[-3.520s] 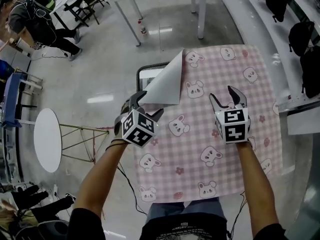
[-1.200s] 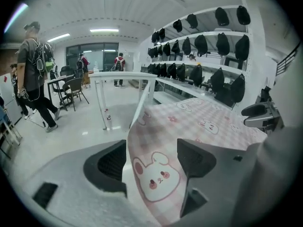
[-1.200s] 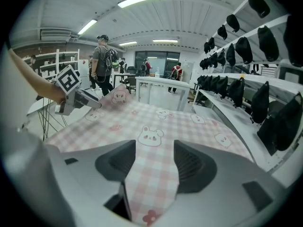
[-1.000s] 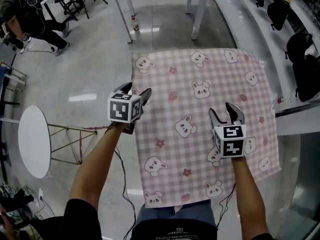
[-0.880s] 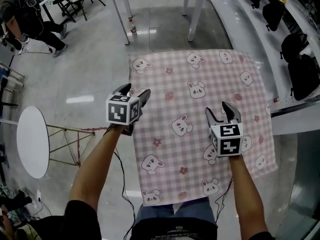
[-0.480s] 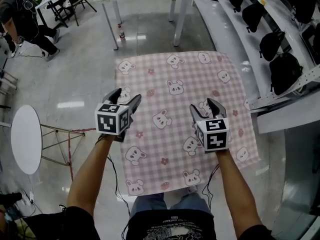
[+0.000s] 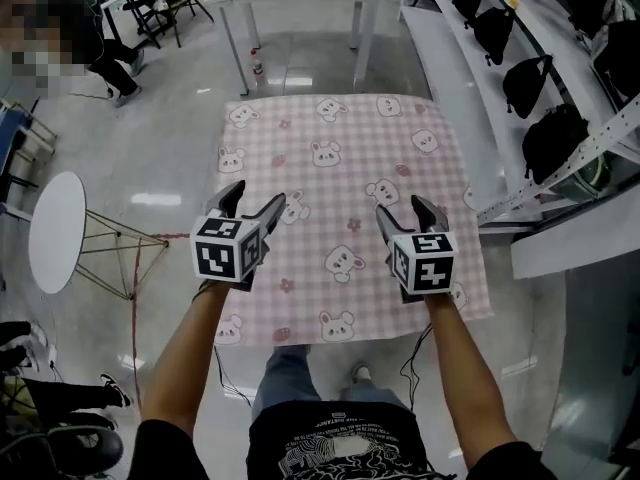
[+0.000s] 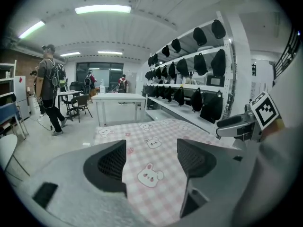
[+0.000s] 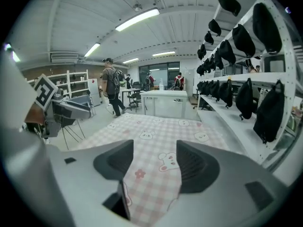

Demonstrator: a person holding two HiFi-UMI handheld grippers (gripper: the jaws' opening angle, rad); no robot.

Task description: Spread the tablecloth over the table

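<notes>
Tablecloth, pink check with rabbit faces, lies spread flat across the middle of the head view, its near edge toward the lower centre of the frame. I have the left gripper hovering over the cloth's left edge at centre left, jaws wide apart with nothing between them. The right gripper hangs over the cloth's lower right part; its jaws have just been opening and stand apart, with only the cloth below showing through the gap and neither pad pressing on it.
</notes>
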